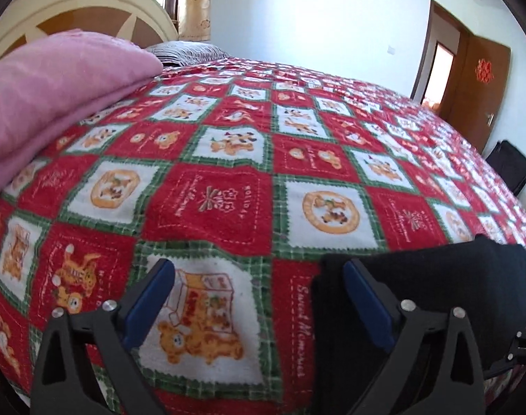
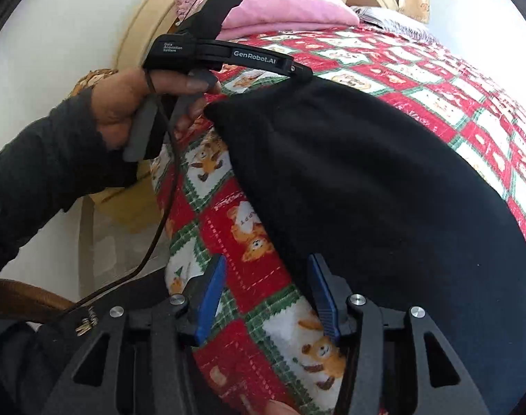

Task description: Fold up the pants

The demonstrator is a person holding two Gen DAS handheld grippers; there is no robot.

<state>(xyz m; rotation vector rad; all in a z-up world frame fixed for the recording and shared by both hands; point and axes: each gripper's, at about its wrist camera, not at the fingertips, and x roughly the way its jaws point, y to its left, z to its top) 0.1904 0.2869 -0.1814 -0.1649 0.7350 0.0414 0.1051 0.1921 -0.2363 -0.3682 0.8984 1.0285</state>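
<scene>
On a bed spread with a red-and-green teddy-bear quilt [image 1: 207,200], both grippers are hovering with jaws spread wide, gripping nothing. The black pants [image 2: 384,190] are lying bunched on the quilt near its edge, beside the left gripper [image 1: 259,297] and just right of the right gripper [image 2: 268,297], whose right finger is at the fabric's edge. A folded pink blanket [image 1: 55,83] is sitting by the headboard [image 1: 79,3]. Folding appears barely begun or between grasps; next, each gripper likely needs to close on an edge of the pants.
</scene>
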